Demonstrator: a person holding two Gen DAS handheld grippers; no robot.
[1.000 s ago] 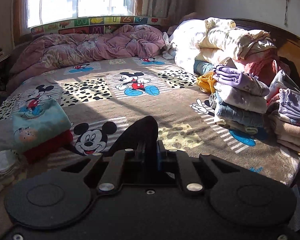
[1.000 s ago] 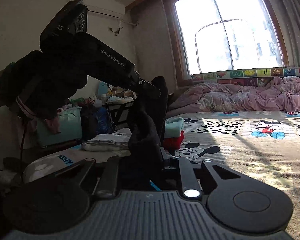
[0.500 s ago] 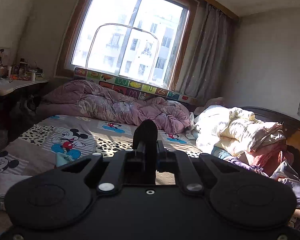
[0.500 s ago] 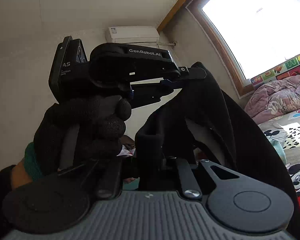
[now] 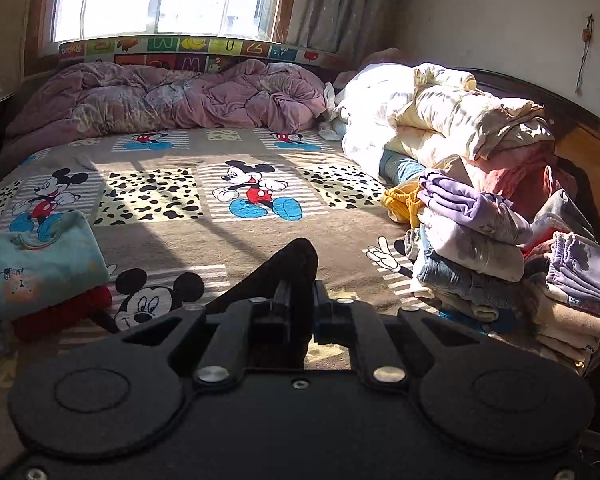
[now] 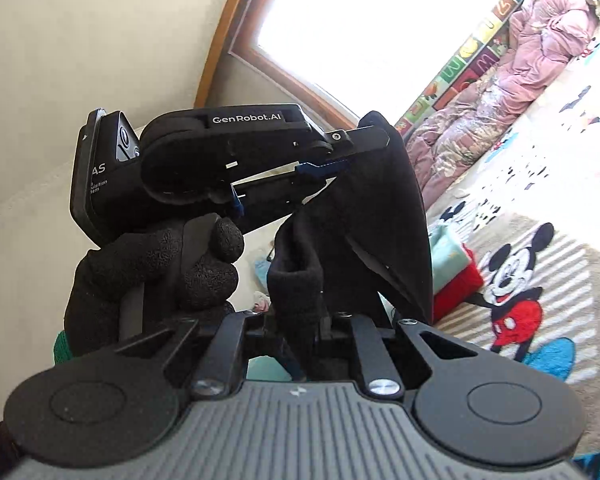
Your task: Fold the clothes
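Nearest the lenses, both grippers are clamped on one black garment (image 6: 384, 220), a soft, thick-looking knit held in the air above the bed. In the right wrist view the right gripper (image 6: 300, 320) has its jaws drawn together on a bunched, rolled edge of the cloth, which stands up from the fingers like a cuff. Just beyond it, the left gripper (image 6: 340, 160), carried by a hand in a black glove (image 6: 152, 272), pinches another edge higher up, so the fabric hangs between the two holds in a slack fold. In the left wrist view the left gripper (image 5: 296, 312) shows the same dark cloth rising from between its closed jaws. The garment looks light and limp, with no stiffness of its own; it will likely sag and fold wherever it is unsupported, and the fuzzy surface should grip the pads well rather than slide. The sensible holds would be at corners or along a hem or waistband, well apart, so that the piece spreads flat when lowered; bunched pinches like the present ones risk dragging extra layers. Further off lies the bed (image 5: 228, 240) with its cartoon-mouse cover, open in the middle. On its left edge sits a folded teal top (image 5: 48, 260) over something red; on the right stands a pile of folded clothes (image 5: 500, 248), with heaped bedding (image 5: 440, 116) behind it and a pink quilt (image 5: 172, 96) under the window.
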